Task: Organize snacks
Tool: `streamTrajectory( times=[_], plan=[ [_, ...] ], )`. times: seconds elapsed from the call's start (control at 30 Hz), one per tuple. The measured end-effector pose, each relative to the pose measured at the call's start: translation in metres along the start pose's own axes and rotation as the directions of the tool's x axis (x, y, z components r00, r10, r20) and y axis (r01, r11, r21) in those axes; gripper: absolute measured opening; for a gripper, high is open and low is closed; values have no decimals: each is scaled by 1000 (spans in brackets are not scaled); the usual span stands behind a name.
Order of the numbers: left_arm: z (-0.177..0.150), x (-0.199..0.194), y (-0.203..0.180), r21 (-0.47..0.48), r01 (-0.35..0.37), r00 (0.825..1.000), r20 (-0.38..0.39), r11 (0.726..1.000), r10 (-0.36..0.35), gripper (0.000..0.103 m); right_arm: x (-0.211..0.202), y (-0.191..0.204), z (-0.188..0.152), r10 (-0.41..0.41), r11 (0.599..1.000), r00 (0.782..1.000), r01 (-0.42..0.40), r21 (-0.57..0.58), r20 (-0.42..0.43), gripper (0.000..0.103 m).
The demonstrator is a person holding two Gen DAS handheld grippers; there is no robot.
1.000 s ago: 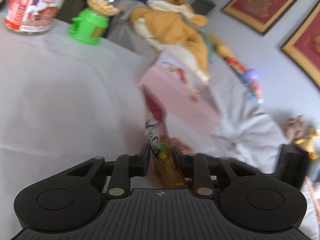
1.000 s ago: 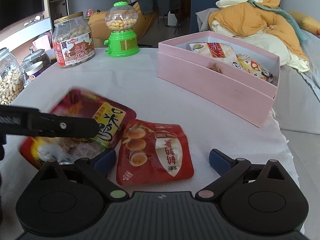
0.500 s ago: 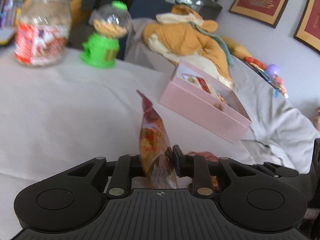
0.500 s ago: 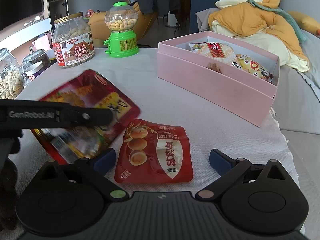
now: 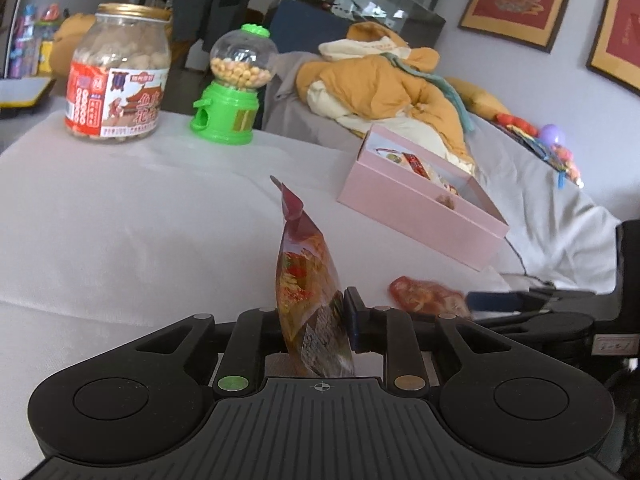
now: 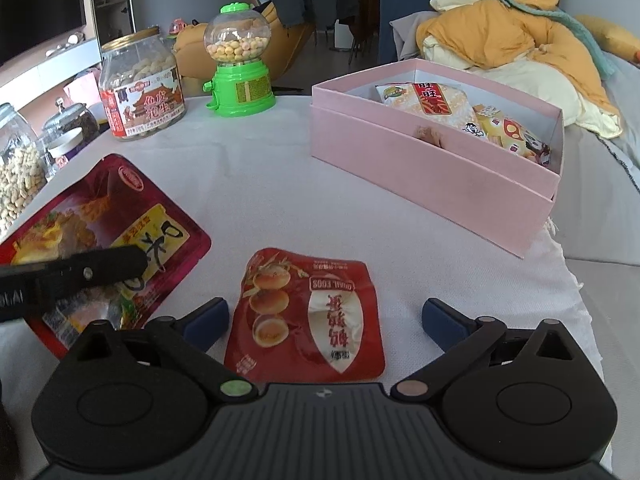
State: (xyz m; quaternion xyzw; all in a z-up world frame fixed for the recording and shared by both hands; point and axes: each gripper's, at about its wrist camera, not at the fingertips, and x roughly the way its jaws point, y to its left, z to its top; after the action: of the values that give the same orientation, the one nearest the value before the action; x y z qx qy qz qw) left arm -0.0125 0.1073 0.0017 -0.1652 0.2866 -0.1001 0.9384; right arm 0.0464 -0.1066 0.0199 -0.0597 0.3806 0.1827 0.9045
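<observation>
The dark red snack pouch stood edge-on between the clenched fingers of the left gripper, lifted above the white tablecloth. The quail-egg packet lay flat between the spread fingers of the right gripper, untouched, with the pink box well beyond.

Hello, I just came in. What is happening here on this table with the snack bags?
A person is sorting snacks with two handheld grippers. The left gripper is shut on a dark red snack bag and holds it above the white tablecloth. The right gripper is open, its fingers on either side of a red quail egg pouch that lies flat on the cloth. The pink box beyond already holds a few packets.
</observation>
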Motion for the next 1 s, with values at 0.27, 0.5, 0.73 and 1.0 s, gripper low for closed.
streamTrajectory(
  times=[0.27, 0.5, 0.73, 1.0],
  plan=[
    [0, 4, 3, -13, 5, 1000, -23, 1000, -5, 26, -28, -14, -16, -3, 996, 1000, 4, -94, 2, 71],
    [-1, 4, 5, -13, 0, 1000, -24, 1000, 0, 26, -41, -32, -35, 8, 999, 999, -6, -52, 44, 72],
    [7, 10, 2, -18, -40, 999, -13, 999, 40, 39, -41, -31, -35, -1, 999, 999, 3, -49, 49, 74],
    [30, 37, 6, -45, -59, 995, -79, 997, 55, 41, -41, -30, -36, -3, 999, 999, 6, -51, 52, 74]
  ],
)
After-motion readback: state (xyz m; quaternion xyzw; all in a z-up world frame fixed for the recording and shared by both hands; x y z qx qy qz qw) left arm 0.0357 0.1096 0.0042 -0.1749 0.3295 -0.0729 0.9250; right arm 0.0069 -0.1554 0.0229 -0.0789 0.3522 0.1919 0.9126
